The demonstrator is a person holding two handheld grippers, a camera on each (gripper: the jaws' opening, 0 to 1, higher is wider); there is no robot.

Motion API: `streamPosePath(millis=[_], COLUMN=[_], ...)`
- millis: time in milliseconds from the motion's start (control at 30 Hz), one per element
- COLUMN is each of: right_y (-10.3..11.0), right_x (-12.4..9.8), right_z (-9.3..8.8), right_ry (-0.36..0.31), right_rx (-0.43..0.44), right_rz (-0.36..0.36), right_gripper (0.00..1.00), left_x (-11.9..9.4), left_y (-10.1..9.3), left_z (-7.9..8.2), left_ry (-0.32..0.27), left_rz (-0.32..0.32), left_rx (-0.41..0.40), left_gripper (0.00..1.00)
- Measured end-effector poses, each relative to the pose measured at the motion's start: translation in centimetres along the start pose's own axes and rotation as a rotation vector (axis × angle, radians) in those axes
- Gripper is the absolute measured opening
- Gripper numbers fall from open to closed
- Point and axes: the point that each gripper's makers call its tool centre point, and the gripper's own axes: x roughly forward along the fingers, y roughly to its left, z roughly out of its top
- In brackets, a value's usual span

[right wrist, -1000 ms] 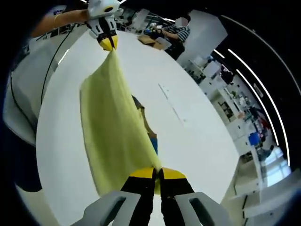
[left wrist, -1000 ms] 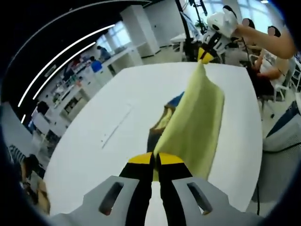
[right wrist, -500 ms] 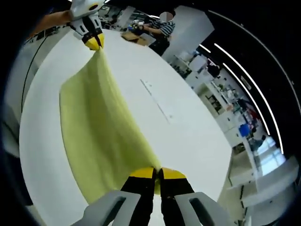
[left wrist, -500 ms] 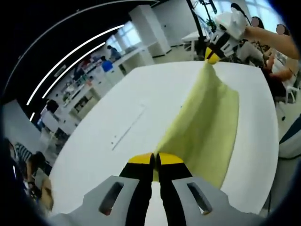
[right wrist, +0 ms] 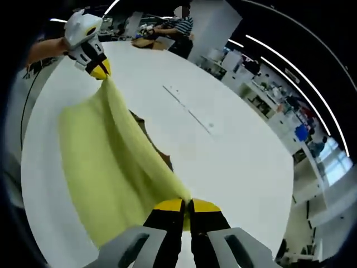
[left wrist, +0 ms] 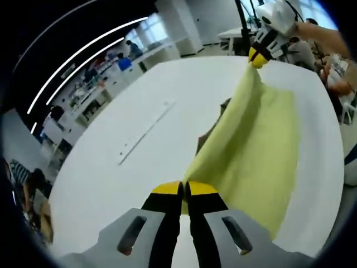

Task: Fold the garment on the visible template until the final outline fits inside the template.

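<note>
Left gripper view: the left claw (left wrist: pixel 184 190) has its yellow-tipped jaws pressed together on one corner of the yellow-green garment (left wrist: pixel 254 151). The cloth runs taut across to the right claw (left wrist: pixel 256 57), which pinches the far corner, and the rest hangs below that edge onto the white bench (left wrist: pixel 139 134). A dark brownish patch (left wrist: pixel 215 125) peeks out beside the cloth; it may be part of the template, but I cannot tell. The risk, as I judge it, is that the hanging cloth hides the template (so the fold gets laid down off its outline), or that a corner slips from the narrow pinch as the edge is carried over.

Right gripper view: the right claw (right wrist: pixel 187 205) is likewise clamped shut on its corner of the garment (right wrist: pixel 103 162), and the left claw (right wrist: pixel 99 71) holds the opposite corner. The dark patch (right wrist: pixel 159 153) shows again under the cloth's edge. Uneven lowering could wrinkle the fold. No containers are distinguishable on the bench (right wrist: pixel 223 145).
</note>
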Motion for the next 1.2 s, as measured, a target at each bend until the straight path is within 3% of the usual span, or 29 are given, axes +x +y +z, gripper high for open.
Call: streamPosePath(millis=[433, 633, 767, 933, 1200], right_y=[0.2, 0.0, -0.1, 0.1, -0.1], right_x=[4.9, 6.5, 6.9, 7.2, 6.6], right_z=[-2.2, -2.7, -2.8, -3.1, -3.4], right_ry=[0.055, 0.06, 0.055, 0.056, 0.062], right_rx=[0.023, 0.014, 0.017, 0.027, 0.029], right_rz=[0.088, 0.114, 0.124, 0.13, 0.127], right_gripper=[0.0, 0.0, 0.0, 0.01, 0.1], left_x=[4.5, 5.6, 6.0, 6.3, 5.8], left_y=[1.0, 0.8, 0.7, 0.7, 0.9], left_z=[-2.7, -3.6, -4.2, -4.3, -4.1], left_ry=[0.047, 0.064, 0.076, 0.059, 0.047], left_rz=[-0.054, -0.065, -0.066, -0.084, -0.07], left_rx=[-0.028, -0.027, -0.004, -0.038, -0.037], left_gripper=[0.01, 0.02, 0.02, 0.02, 0.09])
